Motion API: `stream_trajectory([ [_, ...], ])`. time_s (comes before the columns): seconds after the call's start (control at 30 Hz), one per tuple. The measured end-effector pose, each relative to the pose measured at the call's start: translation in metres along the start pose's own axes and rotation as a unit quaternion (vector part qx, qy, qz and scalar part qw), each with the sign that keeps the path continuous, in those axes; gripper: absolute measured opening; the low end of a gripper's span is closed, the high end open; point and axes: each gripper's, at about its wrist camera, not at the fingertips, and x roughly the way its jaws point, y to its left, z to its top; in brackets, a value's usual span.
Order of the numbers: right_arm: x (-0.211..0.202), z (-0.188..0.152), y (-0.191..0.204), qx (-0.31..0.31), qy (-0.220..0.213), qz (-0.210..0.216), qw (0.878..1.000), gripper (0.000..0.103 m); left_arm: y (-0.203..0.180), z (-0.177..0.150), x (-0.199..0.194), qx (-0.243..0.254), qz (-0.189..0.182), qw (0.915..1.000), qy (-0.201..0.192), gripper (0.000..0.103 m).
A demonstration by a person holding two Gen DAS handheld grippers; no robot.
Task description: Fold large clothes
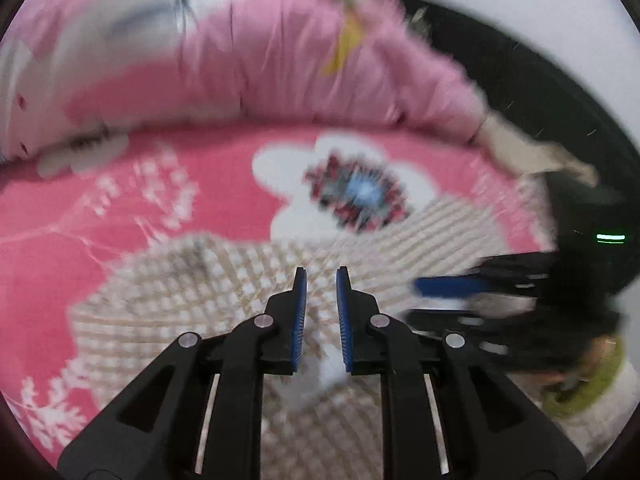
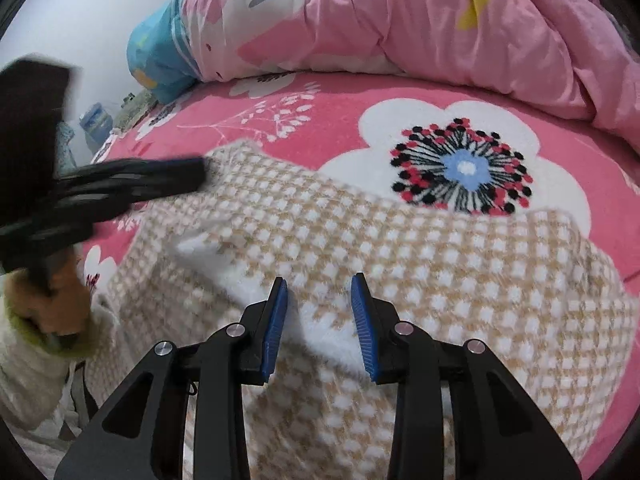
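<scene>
A beige-and-white checked garment (image 2: 400, 264) lies spread on a pink flowered bedspread (image 2: 328, 120); it also shows, blurred, in the left wrist view (image 1: 208, 280). My left gripper (image 1: 321, 276) hangs over the garment with its blue pads a small gap apart and nothing between them; it shows as a dark blur at the garment's far left corner in the right wrist view (image 2: 200, 174). My right gripper (image 2: 319, 284) is open and empty just above the garment's near part; it shows blurred at the right in the left wrist view (image 1: 416, 296).
A bunched pink quilt (image 2: 420, 20) lies along the far side of the bed, with a blue pillow (image 2: 160, 56) at its left end. A white wall (image 2: 80, 12) stands beyond. The person's cream sleeve with a green cuff (image 2: 32, 336) is at the left.
</scene>
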Motion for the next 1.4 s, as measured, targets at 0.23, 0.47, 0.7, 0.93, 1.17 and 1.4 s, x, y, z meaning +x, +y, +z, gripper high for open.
stream_trajectory([
  [0.23,-0.066,-0.017,-0.032,0.028,-0.022,-0.023,0.999,0.036,0.027,-0.026,0.005,-0.025,-0.012,0.9995,0.017,0.016],
  [0.47,-0.033,0.021,-0.041,0.03,-0.029,-0.064,0.997,0.042,0.025,-0.028,0.008,-0.023,-0.003,0.9996,0.015,0.016],
  [0.7,-0.029,-0.018,-0.058,0.039,-0.009,-0.095,0.995,0.042,0.031,-0.035,0.004,-0.021,-0.017,0.9996,-0.001,0.016],
  [0.93,-0.081,-0.011,-0.02,0.027,-0.039,-0.119,0.992,0.054,0.018,-0.032,-0.025,0.004,0.005,0.9991,-0.041,0.03],
  [1.17,-0.016,0.011,0.004,0.033,-0.011,-0.127,0.991,0.054,-0.012,-0.037,-0.013,0.022,0.014,0.9997,0.002,0.04],
  [1.4,-0.047,-0.048,0.021,0.061,0.008,-0.169,0.984,0.058,-0.008,-0.071,-0.035,0.029,0.068,0.9971,0.018,0.044],
])
